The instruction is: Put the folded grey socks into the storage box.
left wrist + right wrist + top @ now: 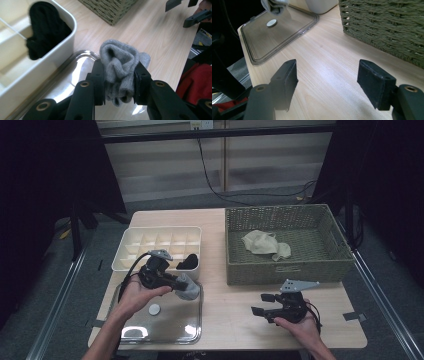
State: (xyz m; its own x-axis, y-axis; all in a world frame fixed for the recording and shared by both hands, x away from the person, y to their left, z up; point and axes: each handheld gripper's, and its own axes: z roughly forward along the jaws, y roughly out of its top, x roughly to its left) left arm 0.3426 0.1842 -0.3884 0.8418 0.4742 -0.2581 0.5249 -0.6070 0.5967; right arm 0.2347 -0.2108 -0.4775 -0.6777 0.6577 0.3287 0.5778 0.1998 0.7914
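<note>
My left gripper is shut on a rolled grey sock, holding it above the far right corner of a clear lid. Just beyond stands a white divided box. A black sock lies in its near right compartment. My right gripper stands open over bare tabletop in front of the wicker basket, with nothing between its pads.
A beige sock lies inside the basket. A small white disc rests on the clear lid. Red cloth shows past the table's near edge. Bare wood lies between the lid and my right gripper.
</note>
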